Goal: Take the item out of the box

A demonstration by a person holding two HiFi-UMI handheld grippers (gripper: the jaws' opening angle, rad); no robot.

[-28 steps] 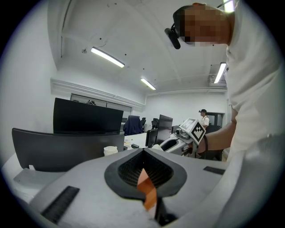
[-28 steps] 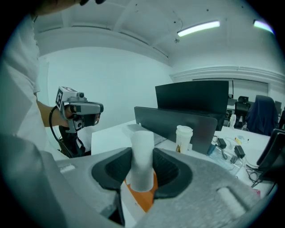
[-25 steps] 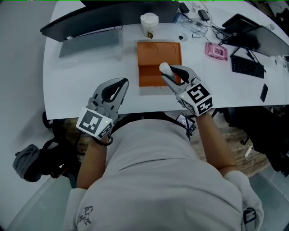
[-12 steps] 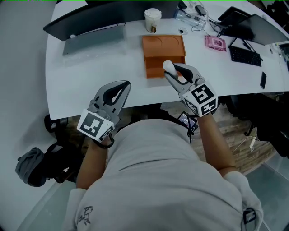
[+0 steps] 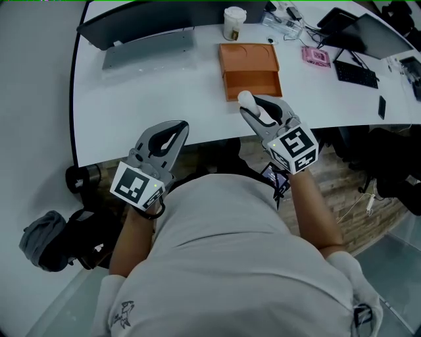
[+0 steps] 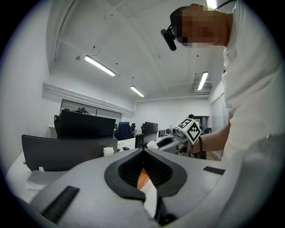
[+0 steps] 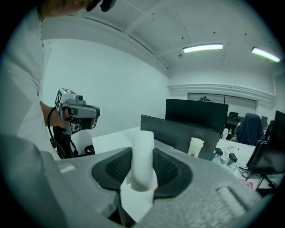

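The orange box [image 5: 250,62] lies open on the white table [image 5: 131,92]. My right gripper [image 5: 253,108] is shut on a white cylindrical item [image 5: 245,99], held off the box near the table's front edge. In the right gripper view the item [image 7: 142,156] stands upright between the dark pads. My left gripper [image 5: 174,128] hangs over the table's front edge at the left, jaws shut with nothing between them. The left gripper view shows the right gripper [image 6: 167,143] with the white item [image 6: 152,145] at its tip.
A paper cup [image 5: 233,16] stands behind the box. A dark monitor [image 5: 145,16] and a grey stand [image 5: 148,46] are at the back left. A pink object [image 5: 317,56], a keyboard [image 5: 355,69] and cables lie at the right. A bag [image 5: 43,240] sits on the floor.
Both grippers have drawn back from the box toward the body. The right gripper carried the white item from over the box to the table's front edge. The left gripper stayed shut.
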